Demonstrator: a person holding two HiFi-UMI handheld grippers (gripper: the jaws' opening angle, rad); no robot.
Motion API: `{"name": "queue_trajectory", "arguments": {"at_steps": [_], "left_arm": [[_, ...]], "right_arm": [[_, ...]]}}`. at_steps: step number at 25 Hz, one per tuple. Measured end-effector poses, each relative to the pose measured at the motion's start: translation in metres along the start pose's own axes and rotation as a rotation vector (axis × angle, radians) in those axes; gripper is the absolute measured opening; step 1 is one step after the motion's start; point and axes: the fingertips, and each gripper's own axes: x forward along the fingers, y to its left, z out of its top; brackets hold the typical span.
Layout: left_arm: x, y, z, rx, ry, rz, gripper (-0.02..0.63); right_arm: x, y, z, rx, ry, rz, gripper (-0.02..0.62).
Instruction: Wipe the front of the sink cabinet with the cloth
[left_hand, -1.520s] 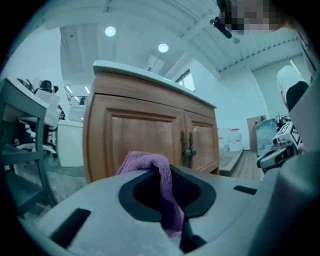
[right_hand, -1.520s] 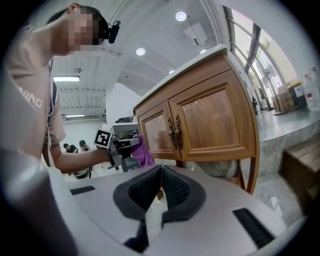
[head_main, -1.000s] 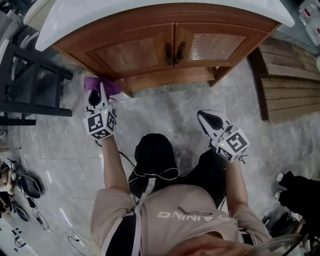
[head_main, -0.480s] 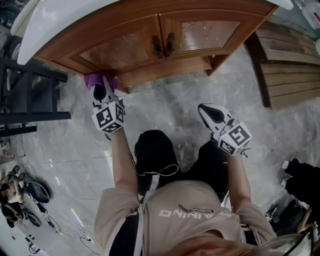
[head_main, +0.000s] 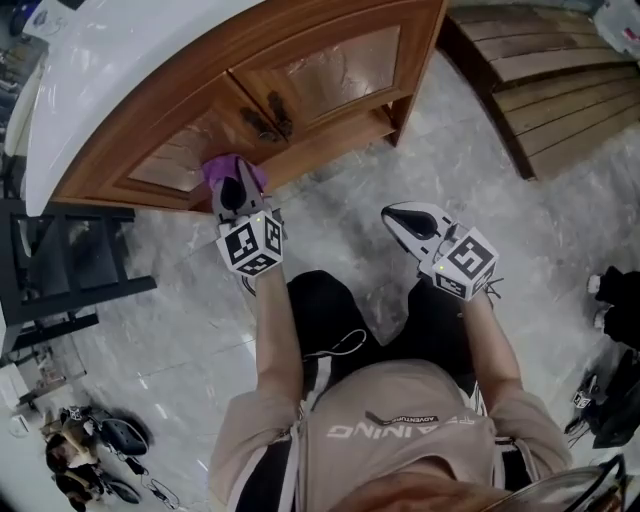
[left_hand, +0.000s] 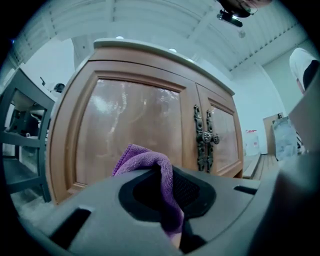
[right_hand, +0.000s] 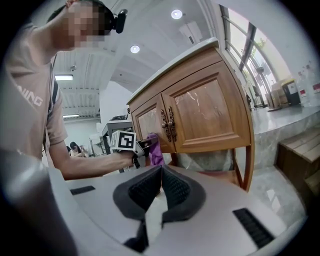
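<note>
Left gripper (head_main: 234, 190) fingers clamp the cloth (head_main: 222, 168), right gripper (head_main: 405, 218) fingers closed empty; friction against the cabinet door (head_main: 175, 160) may drag the cloth free.

The lower end of the purple microfibre cloth (left_hand: 150, 162) vanishes between the closed pads of the left gripper (left_hand: 169, 192). That gripper's grey body hides most of the bottom of the brown wooden sink cabinet (left_hand: 130, 125). The wooden steps (head_main: 545, 75) at far right run off the edge.

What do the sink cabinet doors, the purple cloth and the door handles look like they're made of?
The cabinet doors look like wood: warm brown, visible grain, glossy varnish catching reflections. The cloth seems to be microfibre: purple with a fuzzy nap. The handles are probably dark metal, ornate with an aged finish.
</note>
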Motion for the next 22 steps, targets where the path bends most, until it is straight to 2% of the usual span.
{"name": "queue_trajectory", "arguments": {"at_steps": [4, 9, 13, 16, 22], "left_arm": [[0.010, -0.038, 0.002, -0.007, -0.003, -0.064, 0.037], [0.009, -0.063, 0.004, 0.024, -0.017, -0.104, 0.037], [0.010, -0.080, 0.003, 0.010, -0.013, -0.149, 0.037], [0.015, -0.107, 0.003, 0.045, -0.005, -0.226, 0.037], [0.040, -0.149, 0.008, 0.126, -0.018, -0.324, 0.037]], "right_arm": [[-0.011, -0.008, 0.000, 0.009, -0.013, -0.030, 0.012], [-0.020, -0.018, -0.002, 0.017, -0.015, -0.045, 0.012], [-0.025, -0.027, -0.006, 0.044, -0.025, -0.070, 0.012], [-0.024, -0.026, -0.004, 0.054, -0.040, -0.064, 0.012], [-0.030, -0.026, -0.003, 0.034, -0.047, -0.070, 0.012]]}}
